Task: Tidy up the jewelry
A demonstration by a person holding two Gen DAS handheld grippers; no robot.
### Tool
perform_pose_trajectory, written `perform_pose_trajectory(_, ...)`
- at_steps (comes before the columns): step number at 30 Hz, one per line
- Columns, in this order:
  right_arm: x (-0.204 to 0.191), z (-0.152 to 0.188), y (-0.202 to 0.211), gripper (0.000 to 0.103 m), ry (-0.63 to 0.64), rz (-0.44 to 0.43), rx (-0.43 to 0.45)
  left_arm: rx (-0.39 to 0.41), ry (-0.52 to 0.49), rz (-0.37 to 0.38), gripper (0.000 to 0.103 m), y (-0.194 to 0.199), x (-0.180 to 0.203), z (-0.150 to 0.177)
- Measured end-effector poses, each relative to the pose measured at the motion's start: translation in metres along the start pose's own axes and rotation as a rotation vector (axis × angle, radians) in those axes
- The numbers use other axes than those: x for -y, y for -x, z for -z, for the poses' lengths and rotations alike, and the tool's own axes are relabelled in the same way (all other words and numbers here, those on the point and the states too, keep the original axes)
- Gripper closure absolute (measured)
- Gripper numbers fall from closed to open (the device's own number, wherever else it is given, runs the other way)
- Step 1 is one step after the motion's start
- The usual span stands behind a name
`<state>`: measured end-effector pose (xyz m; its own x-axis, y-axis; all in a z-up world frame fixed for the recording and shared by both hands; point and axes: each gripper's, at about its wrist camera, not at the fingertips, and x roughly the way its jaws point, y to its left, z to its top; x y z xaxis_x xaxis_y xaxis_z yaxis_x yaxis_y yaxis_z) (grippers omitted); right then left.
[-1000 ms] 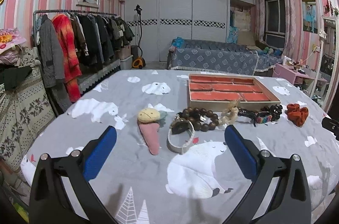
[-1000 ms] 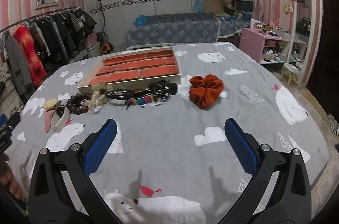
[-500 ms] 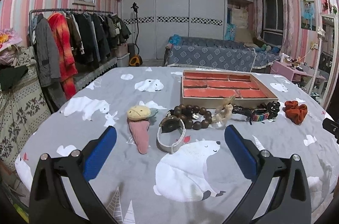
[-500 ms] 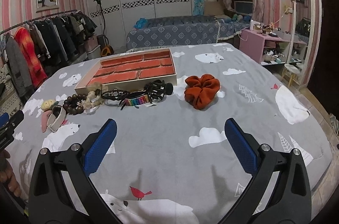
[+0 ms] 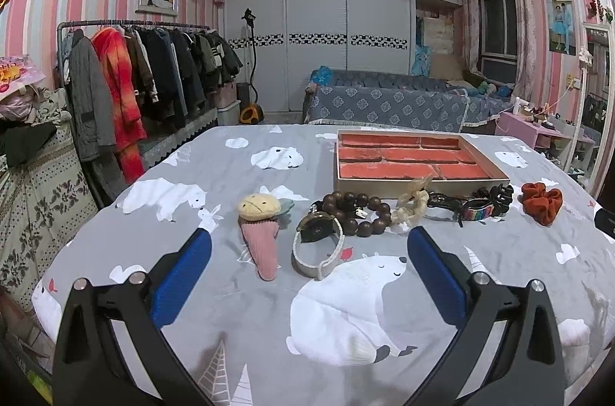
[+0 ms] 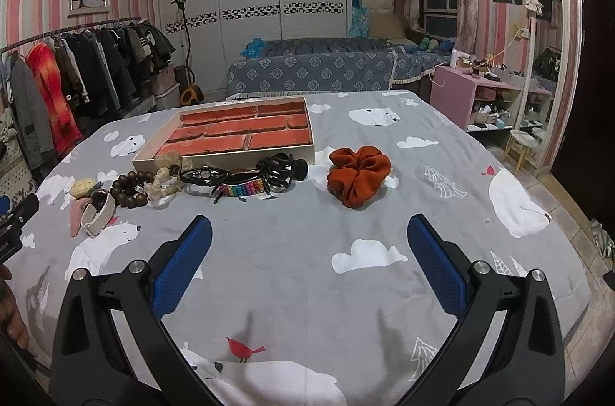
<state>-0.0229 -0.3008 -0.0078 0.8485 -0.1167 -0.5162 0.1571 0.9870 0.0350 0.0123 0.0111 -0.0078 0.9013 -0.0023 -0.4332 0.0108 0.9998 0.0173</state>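
Observation:
A shallow tray (image 5: 417, 179) (image 6: 230, 158) lined with red brick pattern lies on the table. In front of it runs a row of accessories: a pink plush clip (image 5: 261, 233), a white watch (image 5: 317, 248), a brown bead bracelet (image 5: 355, 215) (image 6: 128, 188), a cream scrunchie (image 5: 411, 204), black hair clips with a rainbow band (image 5: 476, 204) (image 6: 250, 179) and an orange scrunchie (image 5: 542, 200) (image 6: 357, 177). My left gripper (image 5: 309, 252) is open, just short of the watch. My right gripper (image 6: 309, 240) is open above bare cloth, nearer than the orange scrunchie.
The table wears a grey cloth with white bears (image 5: 346, 310) (image 6: 515, 198). A clothes rack (image 5: 146, 75) stands to the left, a blue sofa (image 5: 392, 102) behind and a pink side table (image 6: 472, 98) to the right. A hand (image 6: 11, 313) shows at the left edge.
Both cameras have shifted slightly and the objects sit a little differently in view. Both grippers stay open and nothing on the table has moved.

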Motion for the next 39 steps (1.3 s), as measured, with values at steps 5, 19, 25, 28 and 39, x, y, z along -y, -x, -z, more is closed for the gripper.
perform_pose_trajectory(5,-0.005,0.001,-0.001,0.004,0.010,0.001,-0.001,-0.009,0.002,0.006,0.004,-0.005,0.000,0.003)
perform_pose_trajectory(19,-0.008,0.001,-0.007,0.004,0.011,0.012,-0.008,-0.021,0.009,0.021,0.004,-0.016,-0.001,0.006)
perform_pose_trajectory(25,-0.008,0.001,-0.009,0.004,0.010,0.009,-0.009,-0.029,0.010,0.006,0.004,-0.020,-0.005,0.006)
perform_pose_trajectory(28,-0.008,0.001,-0.010,0.004,0.011,0.011,-0.012,-0.031,0.014,-0.007,0.004,-0.022,-0.008,0.006)
perform_pose_trajectory(39,-0.009,-0.001,-0.014,0.004,0.013,0.014,-0.012,-0.049,0.002,0.010,0.004,-0.031,-0.010,0.007)
